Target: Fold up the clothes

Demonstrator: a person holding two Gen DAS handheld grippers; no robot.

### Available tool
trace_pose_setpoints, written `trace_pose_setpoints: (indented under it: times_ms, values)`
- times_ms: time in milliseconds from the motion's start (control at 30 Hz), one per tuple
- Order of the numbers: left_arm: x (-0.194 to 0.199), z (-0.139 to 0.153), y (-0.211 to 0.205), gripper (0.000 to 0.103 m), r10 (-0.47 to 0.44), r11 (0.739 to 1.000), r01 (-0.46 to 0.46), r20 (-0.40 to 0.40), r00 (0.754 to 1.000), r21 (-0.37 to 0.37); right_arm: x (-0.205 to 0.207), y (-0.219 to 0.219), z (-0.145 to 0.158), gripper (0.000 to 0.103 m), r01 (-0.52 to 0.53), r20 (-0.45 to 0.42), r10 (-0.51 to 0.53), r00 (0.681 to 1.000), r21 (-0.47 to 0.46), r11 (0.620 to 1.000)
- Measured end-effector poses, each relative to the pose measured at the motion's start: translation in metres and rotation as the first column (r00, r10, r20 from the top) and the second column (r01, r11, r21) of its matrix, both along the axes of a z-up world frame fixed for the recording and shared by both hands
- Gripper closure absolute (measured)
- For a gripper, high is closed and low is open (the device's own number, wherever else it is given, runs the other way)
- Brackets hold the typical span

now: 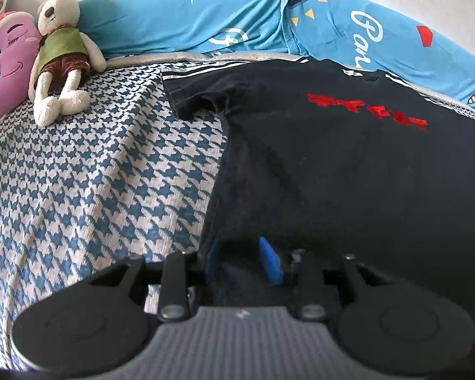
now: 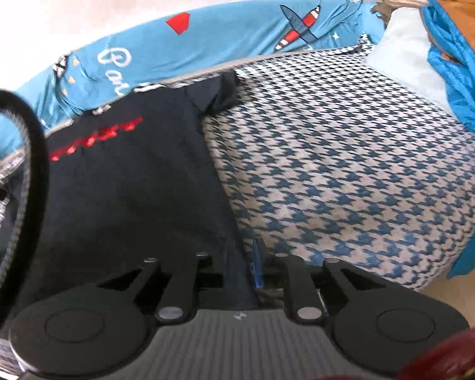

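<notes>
Both grippers pinch the hem of a dark T-shirt on the bed.

The left gripper (image 1: 243, 261) is clenched on the hem's left corner, the right gripper (image 2: 248, 266) on its right edge. The black T-shirt (image 1: 332, 158) lies flat, collar toward the blue bolster (image 1: 237, 22). Lifting both corners evenly should keep the fold square; bare houndstooth bed cover (image 2: 348, 158) lies on both sides, a plush rabbit (image 1: 61, 50) well apart.

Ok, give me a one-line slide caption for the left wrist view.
Left tongs pinch the hem of a black short-sleeved T-shirt with red lettering spread on a blue-and-white houndstooth bedcover.
</notes>
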State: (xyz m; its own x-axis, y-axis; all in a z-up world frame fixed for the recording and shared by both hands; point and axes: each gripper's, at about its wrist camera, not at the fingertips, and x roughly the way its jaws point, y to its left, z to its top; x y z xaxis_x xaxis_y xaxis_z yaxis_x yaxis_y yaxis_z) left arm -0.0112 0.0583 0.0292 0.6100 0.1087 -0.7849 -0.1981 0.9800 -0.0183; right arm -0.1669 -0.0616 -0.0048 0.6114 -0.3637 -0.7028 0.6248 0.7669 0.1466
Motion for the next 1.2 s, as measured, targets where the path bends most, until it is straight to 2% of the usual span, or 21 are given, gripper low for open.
trace_pose_setpoints:
  times_ms: [300,367,567,667,867,1200]
  values:
    - [0.001,0.009,-0.018,0.04,-0.044,0.999,0.044,0.024,0.999,-0.022,0.044,0.012,0.011,0.077,-0.215,0.014,0.214,0.977,0.068,0.974]
    - [0.003,0.011,-0.022,0.025,-0.056,0.997,0.058,0.029,0.998,-0.044,0.056,0.013,0.015,0.073,-0.267,0.02,0.267,0.964,0.067,0.961]
    - [0.013,0.02,-0.041,0.019,-0.11,0.993,0.112,0.057,0.992,-0.037,0.094,0.005,0.03,0.069,-0.359,0.034,0.359,0.933,0.009,0.933]
    - [0.022,0.021,-0.047,0.018,-0.122,0.992,0.124,0.059,0.991,-0.032,0.11,-0.002,0.027,0.069,-0.36,0.024,0.36,0.933,-0.016,0.933]
    - [0.041,0.016,-0.052,0.015,-0.131,0.989,0.133,0.035,0.991,-0.061,0.134,-0.013,0.02,0.069,-0.344,0.041,0.343,0.938,0.021,0.939]
    - [0.078,0.013,-0.055,0.011,-0.159,0.987,0.159,0.049,0.986,-0.011,0.179,-0.031,0.011,0.069,-0.328,0.083,0.321,0.943,0.092,0.94]
